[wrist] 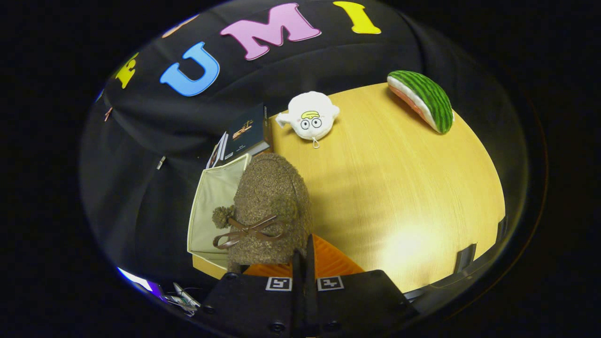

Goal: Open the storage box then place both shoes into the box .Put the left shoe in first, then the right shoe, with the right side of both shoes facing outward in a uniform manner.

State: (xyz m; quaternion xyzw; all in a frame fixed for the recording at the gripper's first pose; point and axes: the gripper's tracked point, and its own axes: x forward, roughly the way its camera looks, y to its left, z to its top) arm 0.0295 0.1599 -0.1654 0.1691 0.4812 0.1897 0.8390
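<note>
Clenched tool (304, 263) pinches fuzzy brown shoe (272, 206) — ribbon-bowed — over beige fabric box (211, 197).

Shoe (270, 206) ahead of gripper (304, 263), over box (211, 206); books (244, 134) beyond.

the scene is dim overall, lit from above, and the light leaves a soft bright glare patch on the wooden table (413, 244) just ahead of the gripper (304, 263), whose fingers sit dark and closed together. the fuzzy shoe (270, 211) throws a faint shadow to its right across the wood. fisheye distortion bends the table's edge into a curve and darkens the rim. the centre is fairly sharp, while the outer parts are softer.
</note>
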